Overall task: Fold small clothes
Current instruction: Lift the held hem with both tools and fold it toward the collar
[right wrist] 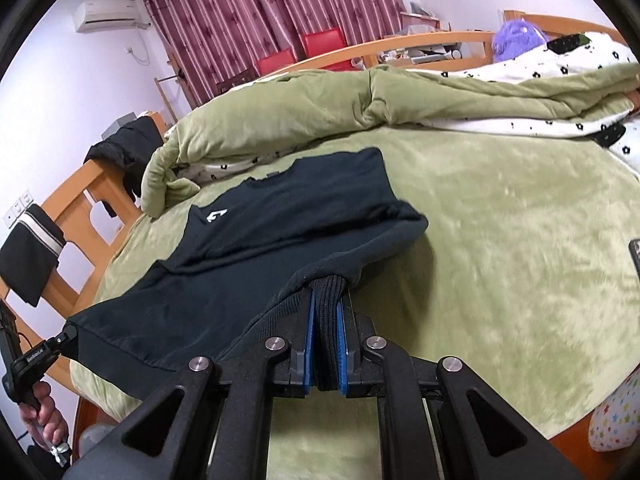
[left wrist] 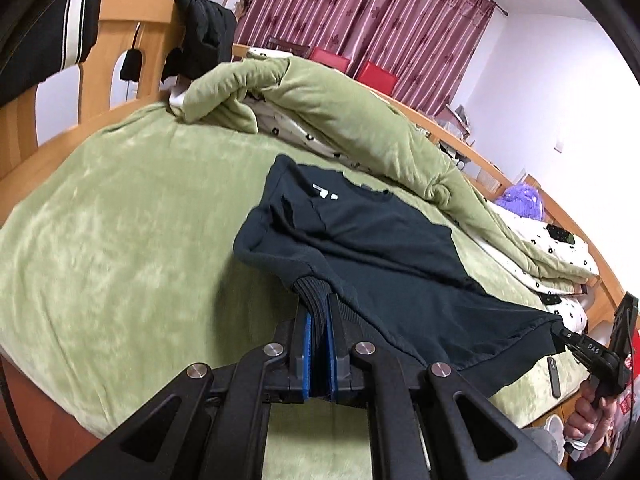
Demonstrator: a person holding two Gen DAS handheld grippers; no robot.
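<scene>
Left hand-held gripper [left wrist: 320,312] pinching dark sweater [left wrist: 380,248] cuff | right hand-held gripper [right wrist: 326,308] pinching other cuff | both angled downward

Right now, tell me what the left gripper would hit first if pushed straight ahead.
The dark sweater itself: the left gripper is shut on its ribbed hem, with the folded sleeve bunched directly ahead. Beyond lies the rolled green quilt, though depth is unclear.
</scene>
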